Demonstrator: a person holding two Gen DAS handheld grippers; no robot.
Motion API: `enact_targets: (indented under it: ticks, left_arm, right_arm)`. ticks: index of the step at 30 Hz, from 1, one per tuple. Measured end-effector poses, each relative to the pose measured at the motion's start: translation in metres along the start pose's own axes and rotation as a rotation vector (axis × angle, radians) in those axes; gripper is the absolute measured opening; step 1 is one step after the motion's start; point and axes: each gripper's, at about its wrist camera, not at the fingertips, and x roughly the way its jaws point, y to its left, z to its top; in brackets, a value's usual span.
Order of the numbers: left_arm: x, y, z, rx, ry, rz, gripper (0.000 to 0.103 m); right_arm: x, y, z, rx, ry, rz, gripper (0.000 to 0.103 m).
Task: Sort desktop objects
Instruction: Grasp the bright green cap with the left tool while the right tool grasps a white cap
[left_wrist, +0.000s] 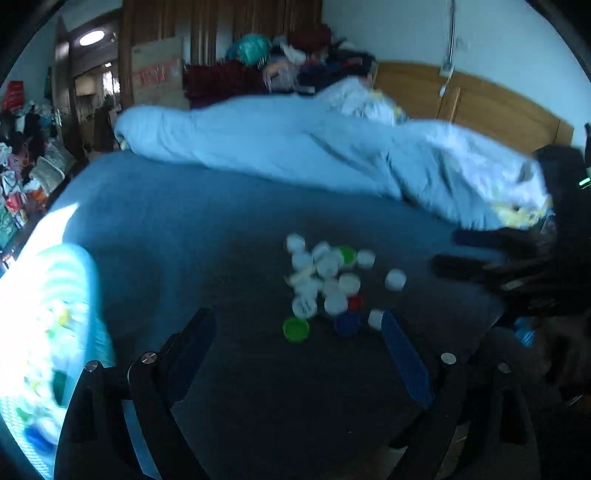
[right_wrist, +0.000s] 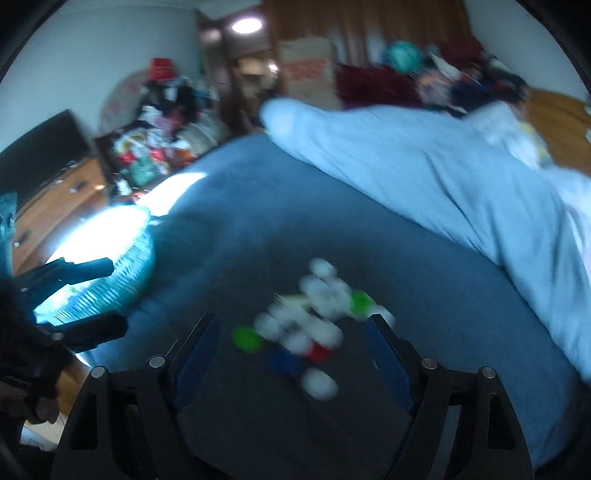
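Finding: the caps (left_wrist: 325, 280) lie in a loose heap on the blue bedspread (left_wrist: 184, 221), mostly white, with two green ones, a blue one and a red one at the near edge. The teal basket (left_wrist: 70, 295) that appears to be the sorting target stands on the bed to the left of the heap, clearly apart from it, with small coloured items already inside.

Left gripper (left_wrist: 299, 332): jaws spread wide, nothing between them. The heap sits straight ahead of it and slightly beyond the fingertips; the near green cap (left_wrist: 295, 329) is closest, roughly centred in the gap.

Right gripper (right_wrist: 291, 336): jaws likewise wide apart and empty. Its view is motion-blurred (individual caps cannot be separated with confidence), but the heap falls between and just beyond its fingertips, with one white cap (right_wrist: 319, 384) lying inside the span of the fingers.

Governing relation: both grippers face the heap from the near side — the right appears the nearer, judging by how far the caps reach in between its fingers, while the left is the one beside the basket. The caps are round, so no long axis constrains the grasp; only the crowding does. A loose cap at the near edge looks the easier pick.
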Motion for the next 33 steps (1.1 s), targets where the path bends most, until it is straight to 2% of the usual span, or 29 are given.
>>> enact_targets:
  ticks: [2, 5, 8, 15, 17, 18, 19, 20, 21, 22, 29, 33]
  left_arm:
    - [0.040, 0.002, -0.016, -0.035, 0.080, -0.017, 0.088]
    - [0.075, 0.005, -0.033, -0.074, 0.122, -0.015, 0.088]
    - [0.092, 0.004, -0.041, -0.089, 0.121, -0.009, 0.088]
    - [0.116, 0.012, -0.033, -0.099, 0.100, 0.016, 0.088]
    - [0.122, 0.012, -0.033, -0.093, 0.117, 0.026, 0.084]
    - [0.124, 0.012, -0.033, -0.083, 0.122, 0.040, 0.071]
    - [0.124, 0.010, -0.033, -0.072, 0.128, 0.056, 0.050]
    - [0.123, 0.010, -0.033, -0.074, 0.130, 0.055, 0.042]
    - [0.121, 0.011, -0.032, -0.084, 0.133, 0.046, 0.028]
    - [0.118, 0.014, -0.032, -0.100, 0.139, 0.038, 0.025]
    - [0.092, 0.012, -0.023, -0.121, 0.095, 0.046, 0.025]
    - [0.076, 0.011, -0.013, -0.123, 0.061, 0.050, 0.025]
  right_arm:
    - [0.004, -0.021, -0.016, 0.037, 0.040, -0.008, 0.085]
    - [0.010, -0.044, -0.037, 0.091, 0.085, -0.001, 0.085]
    - [0.019, -0.053, -0.046, 0.123, 0.105, 0.012, 0.085]
    - [0.034, -0.058, -0.049, 0.133, 0.100, 0.060, 0.085]
    - [0.038, -0.058, -0.048, 0.134, 0.103, 0.075, 0.082]
    - [0.039, -0.058, -0.048, 0.133, 0.105, 0.082, 0.078]
    - [0.041, -0.058, -0.047, 0.129, 0.107, 0.091, 0.073]
    - [0.044, -0.058, -0.046, 0.122, 0.106, 0.094, 0.067]
    - [0.046, -0.059, -0.045, 0.119, 0.103, 0.096, 0.065]
    - [0.049, -0.060, -0.043, 0.117, 0.099, 0.098, 0.065]
    - [0.097, -0.076, -0.030, 0.108, 0.134, 0.048, 0.065]
    - [0.124, -0.071, -0.023, 0.041, 0.159, 0.002, 0.065]
